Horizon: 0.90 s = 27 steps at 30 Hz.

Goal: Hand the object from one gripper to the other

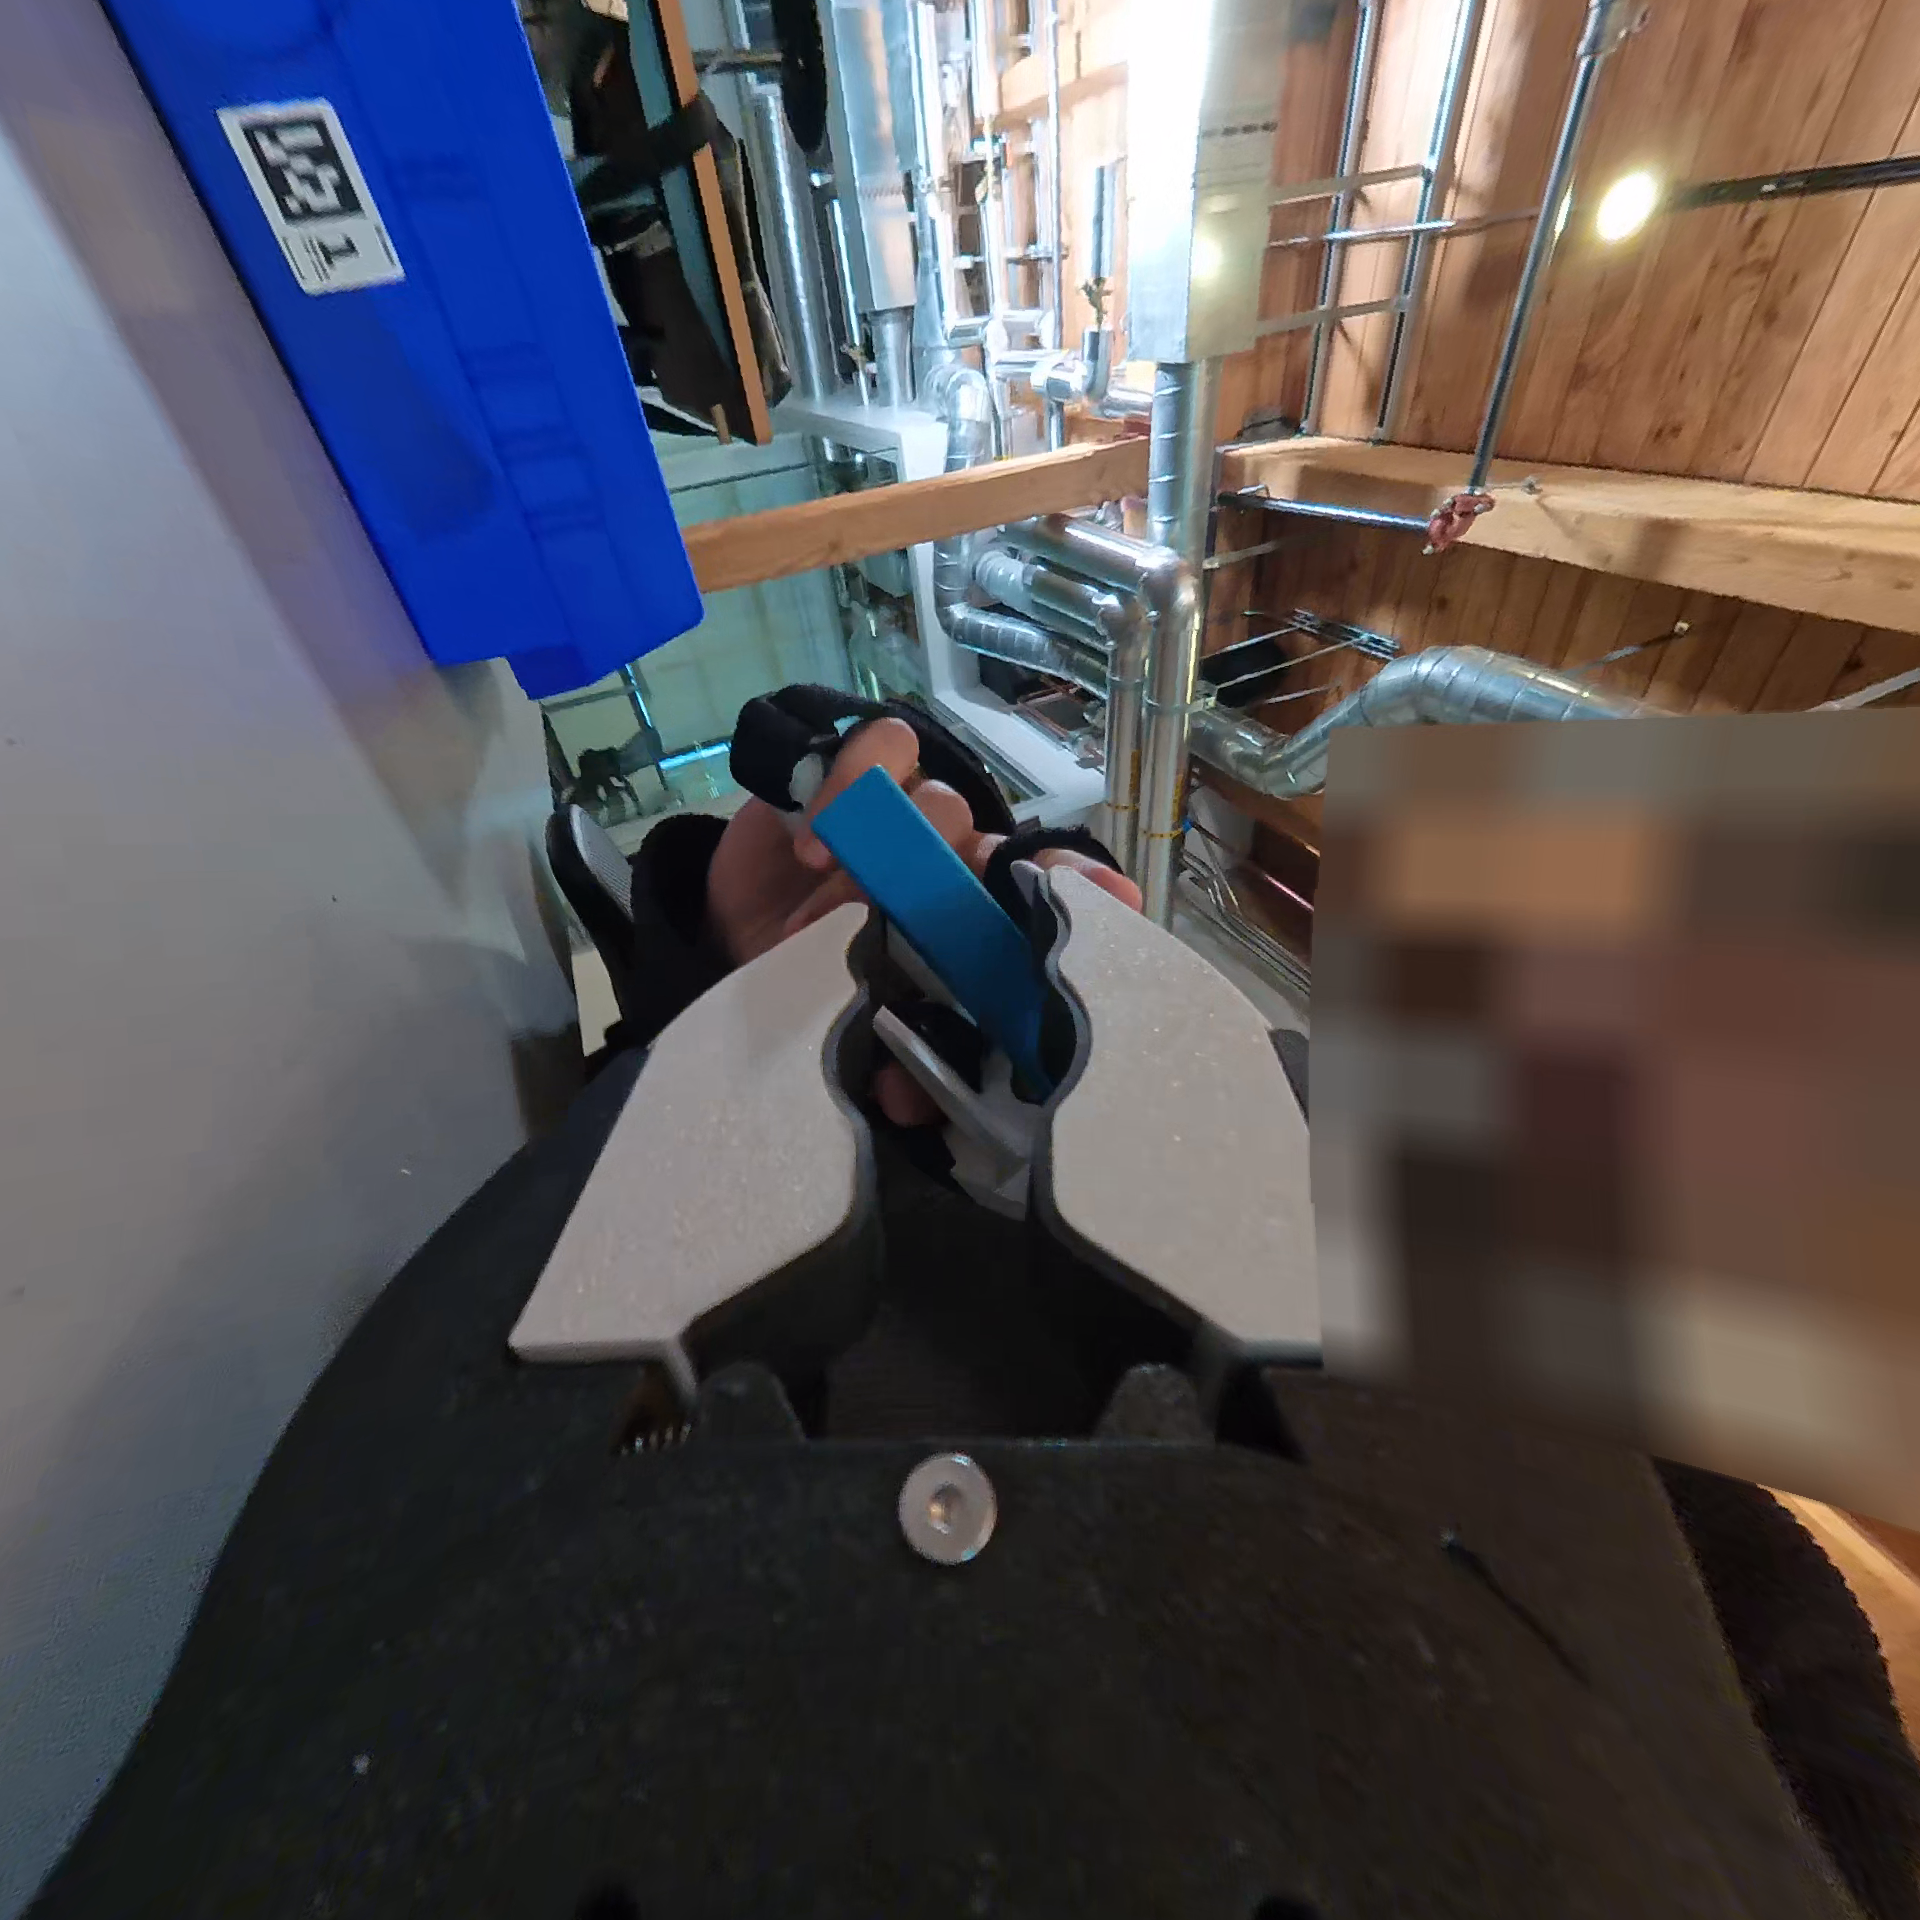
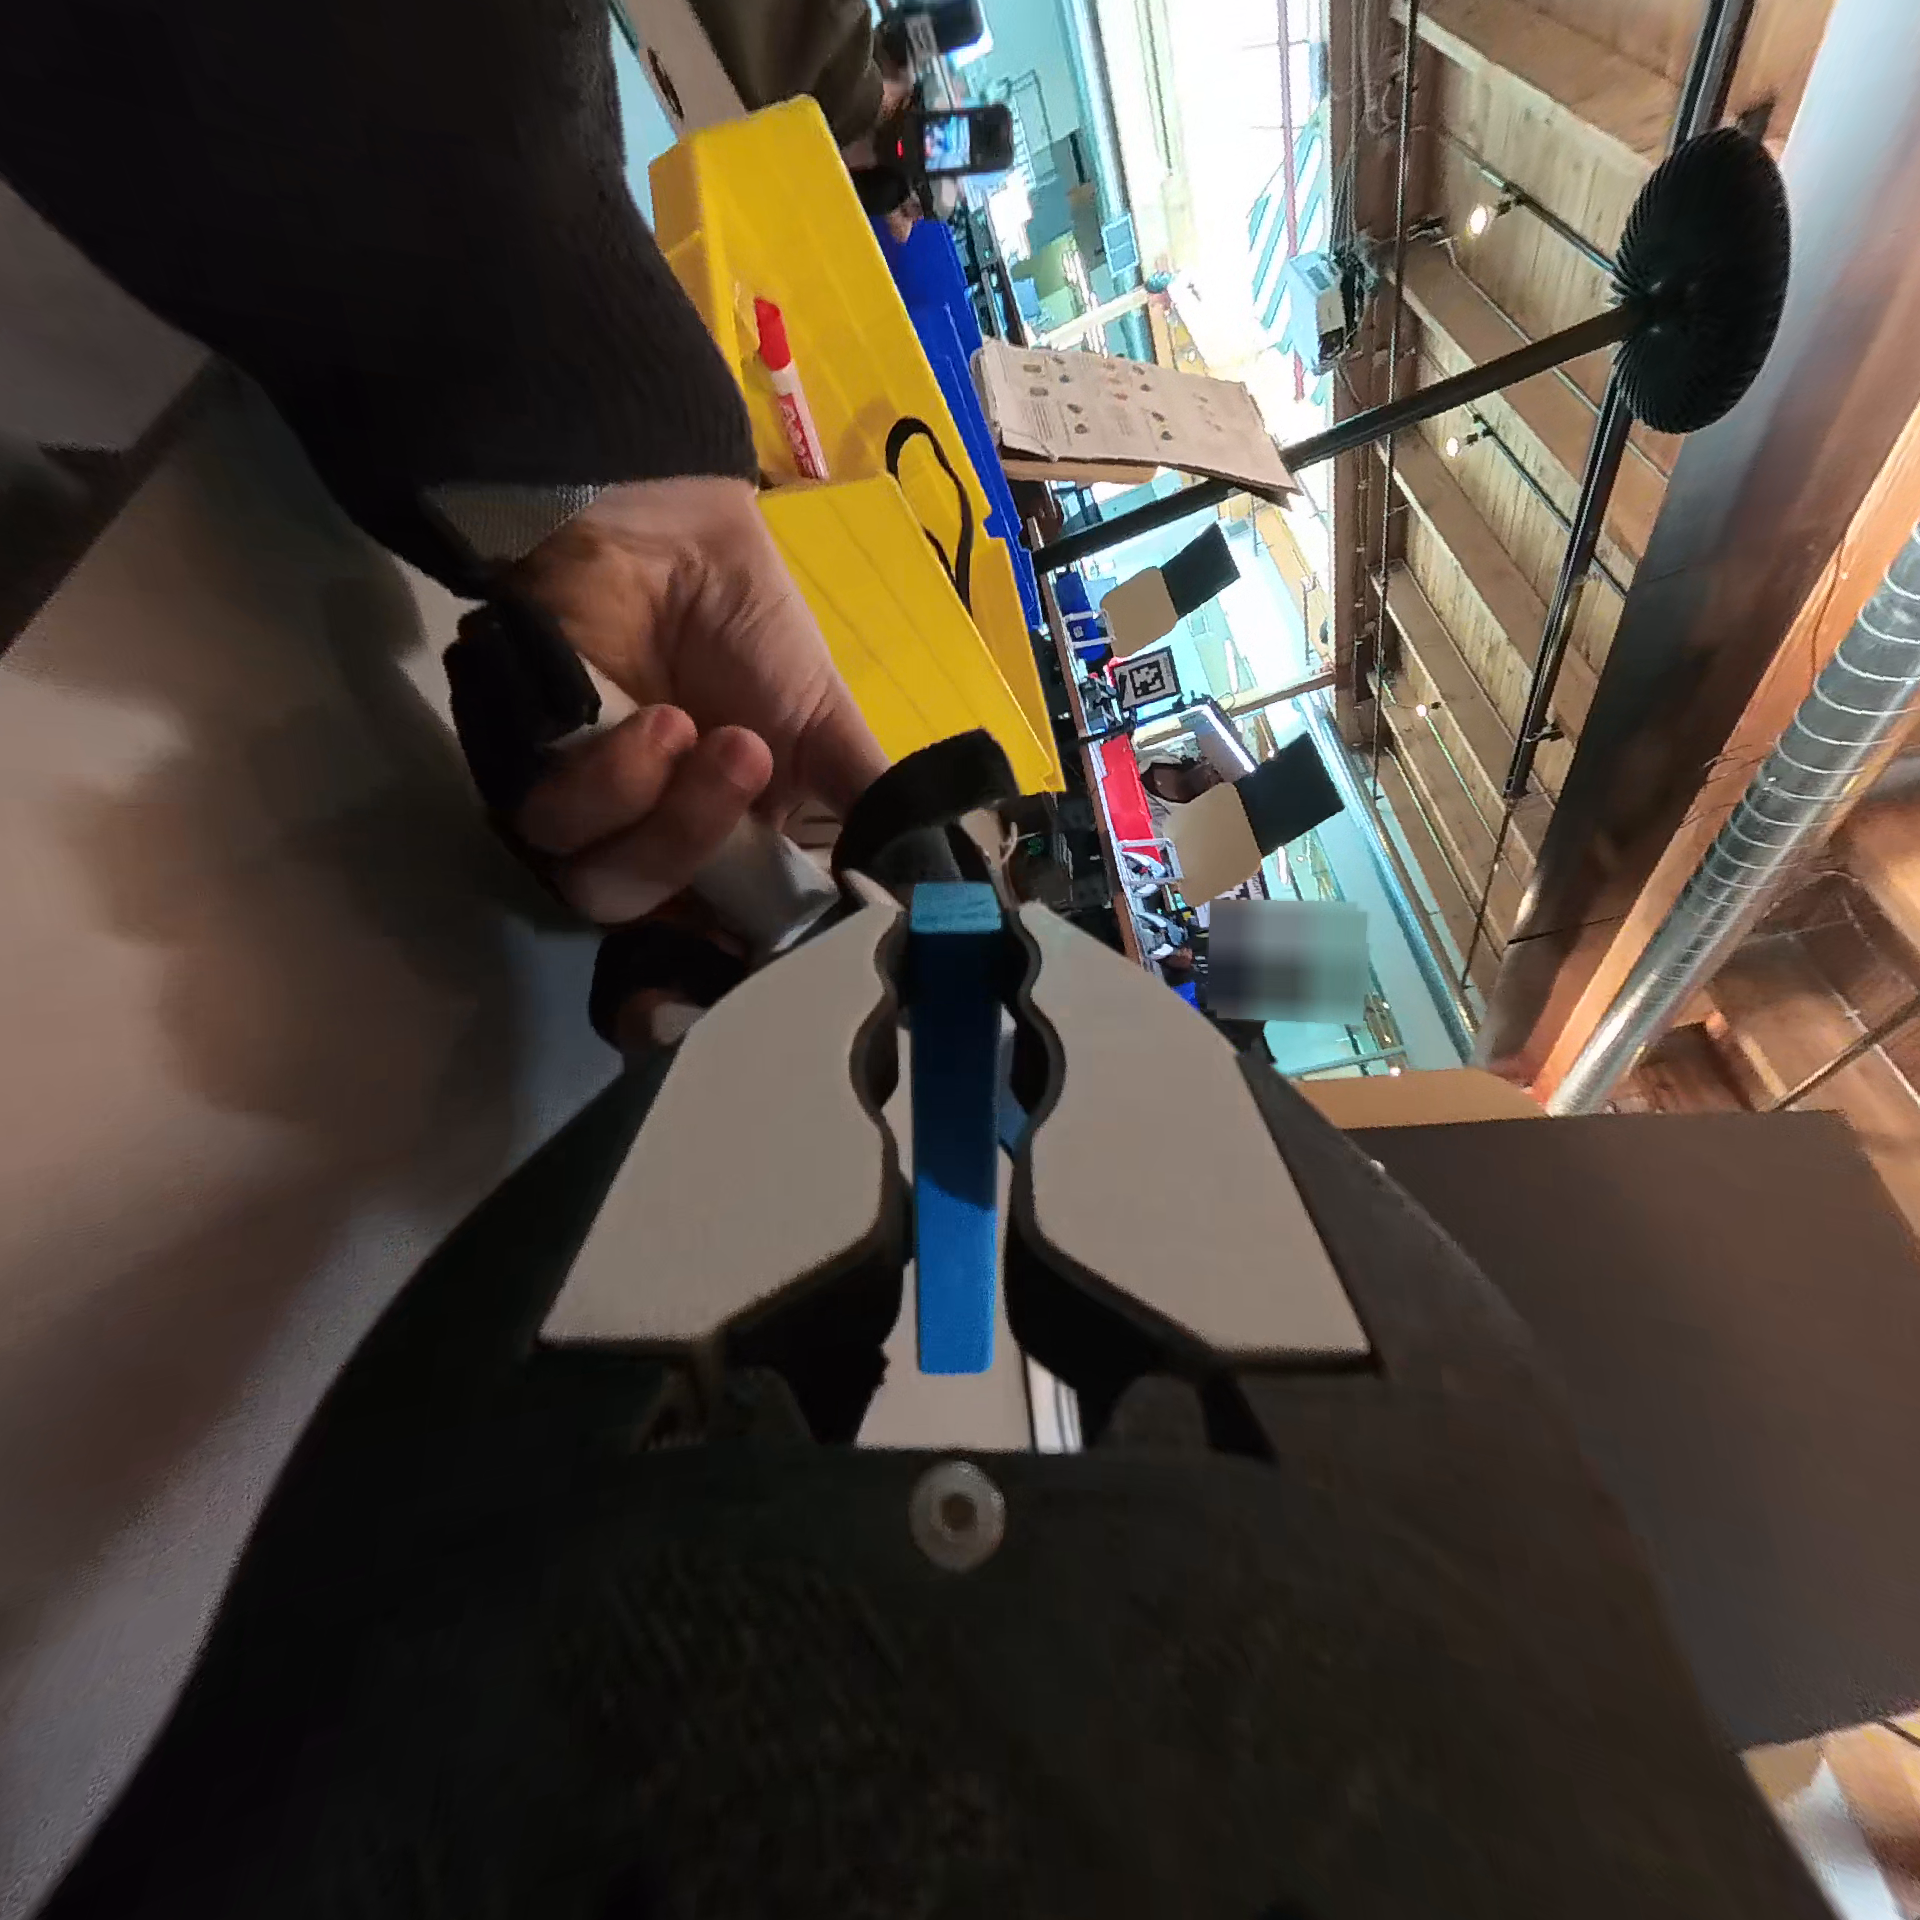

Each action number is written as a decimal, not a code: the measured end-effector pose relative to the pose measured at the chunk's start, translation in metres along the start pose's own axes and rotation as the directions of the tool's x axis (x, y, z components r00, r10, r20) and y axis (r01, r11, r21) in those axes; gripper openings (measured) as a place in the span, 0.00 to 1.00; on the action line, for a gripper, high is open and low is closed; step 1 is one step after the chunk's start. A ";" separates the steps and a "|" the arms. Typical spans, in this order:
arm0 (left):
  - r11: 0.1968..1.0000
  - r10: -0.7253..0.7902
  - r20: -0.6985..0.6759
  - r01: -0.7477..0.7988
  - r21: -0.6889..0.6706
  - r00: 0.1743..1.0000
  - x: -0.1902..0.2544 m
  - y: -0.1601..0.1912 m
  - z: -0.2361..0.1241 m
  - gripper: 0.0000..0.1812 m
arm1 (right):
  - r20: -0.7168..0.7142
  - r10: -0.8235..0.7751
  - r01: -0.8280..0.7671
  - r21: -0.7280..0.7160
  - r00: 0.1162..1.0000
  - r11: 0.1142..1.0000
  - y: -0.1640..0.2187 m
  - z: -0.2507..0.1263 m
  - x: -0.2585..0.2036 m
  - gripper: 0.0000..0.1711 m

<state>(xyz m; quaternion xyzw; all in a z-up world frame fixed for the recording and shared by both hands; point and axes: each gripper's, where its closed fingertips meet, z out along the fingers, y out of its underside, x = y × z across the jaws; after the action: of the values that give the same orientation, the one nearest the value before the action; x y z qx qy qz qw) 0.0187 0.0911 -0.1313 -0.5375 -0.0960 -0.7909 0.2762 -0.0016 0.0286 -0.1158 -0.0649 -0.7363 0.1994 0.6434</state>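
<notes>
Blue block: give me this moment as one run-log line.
stage: mid-handover | blue block: held in the air, between both claws' fingers | right claw: shut on blue block | left claw: around blue block, grip unclear

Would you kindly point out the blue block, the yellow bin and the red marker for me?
blue block (image 2: pixel 954 1101): right wrist view, its long face between the fingers.
yellow bin (image 2: pixel 883 592): right wrist view, its side wall.
red marker (image 2: pixel 790 400): right wrist view, its barrel.

We see each hand-held gripper (image 1: pixel 956 1023) (image 2: pixel 956 1039) built alike: pale grey wavy-edged fingers, black textured body, one silver screw (image 1: pixel 947 1508), plus a dark knitted sleeve (image 2: pixel 395 229).
</notes>
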 end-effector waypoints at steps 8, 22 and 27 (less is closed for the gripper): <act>0.950 0.179 -0.009 -0.170 0.262 0.984 0.025 -0.040 -0.024 0.10 | -0.118 0.213 -0.221 -0.061 0.970 0.973 0.034 0.003 0.018 0.43; 0.944 0.269 0.057 -0.275 0.182 0.961 0.021 -0.026 -0.006 0.10 | 0.012 0.661 -0.661 -0.015 0.750 0.751 0.059 0.003 0.017 0.73; 0.949 0.269 0.058 -0.275 0.152 0.961 0.018 -0.021 0.000 0.10 | 0.004 0.555 -0.554 -0.051 0.832 0.831 0.057 0.005 0.011 0.64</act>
<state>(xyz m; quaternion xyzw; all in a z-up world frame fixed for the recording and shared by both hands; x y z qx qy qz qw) 0.0022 0.1020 -0.1117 -0.5363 -0.0886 -0.7253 0.4225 -0.0173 0.0836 -0.1281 -0.2890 -0.6964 0.3602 0.5493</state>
